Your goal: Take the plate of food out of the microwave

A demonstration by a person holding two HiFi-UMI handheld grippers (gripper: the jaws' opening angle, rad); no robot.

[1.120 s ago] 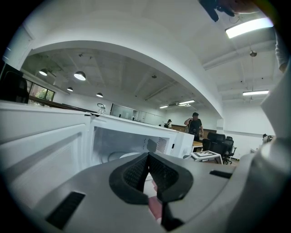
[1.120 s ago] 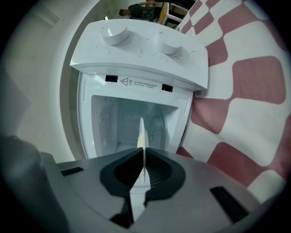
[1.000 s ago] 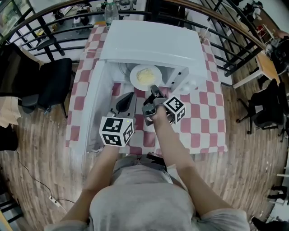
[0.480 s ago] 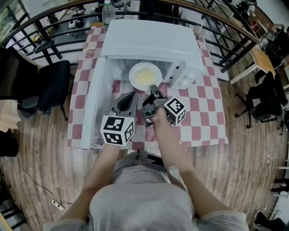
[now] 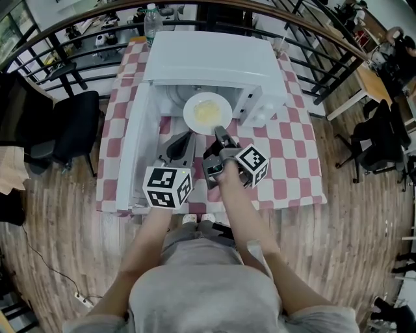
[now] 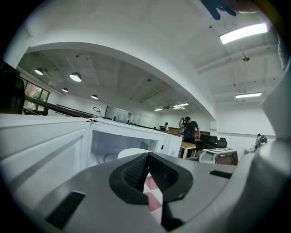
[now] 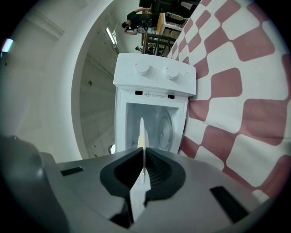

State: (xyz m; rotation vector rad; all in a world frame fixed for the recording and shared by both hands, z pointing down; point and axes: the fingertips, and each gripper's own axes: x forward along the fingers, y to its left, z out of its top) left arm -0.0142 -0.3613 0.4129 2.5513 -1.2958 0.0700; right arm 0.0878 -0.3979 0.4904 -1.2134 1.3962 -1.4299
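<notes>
A white plate (image 5: 207, 112) with yellow food sits at the mouth of the white microwave (image 5: 214, 62), whose door (image 5: 133, 149) stands swung open to the left. My right gripper (image 5: 220, 134) is shut on the plate's near rim. In the right gripper view the plate (image 7: 142, 132) runs edge-on between the pads of the right gripper (image 7: 144, 159), with the microwave (image 7: 154, 82) behind it. My left gripper (image 5: 183, 142) hangs just left of the plate, over the table, shut and empty. In the left gripper view the left gripper (image 6: 148, 157) points at the open cavity (image 6: 113, 141).
The microwave stands on a table with a red-and-white checked cloth (image 5: 292, 156). A bottle (image 5: 151, 19) stands behind the microwave. A black chair (image 5: 71, 123) is left of the table, and railings run behind it. A person (image 6: 191, 129) stands far off in the room.
The plate has come a little further out of the microwave toward me, with the right gripper still on its rim. The left gripper has hardly moved.
</notes>
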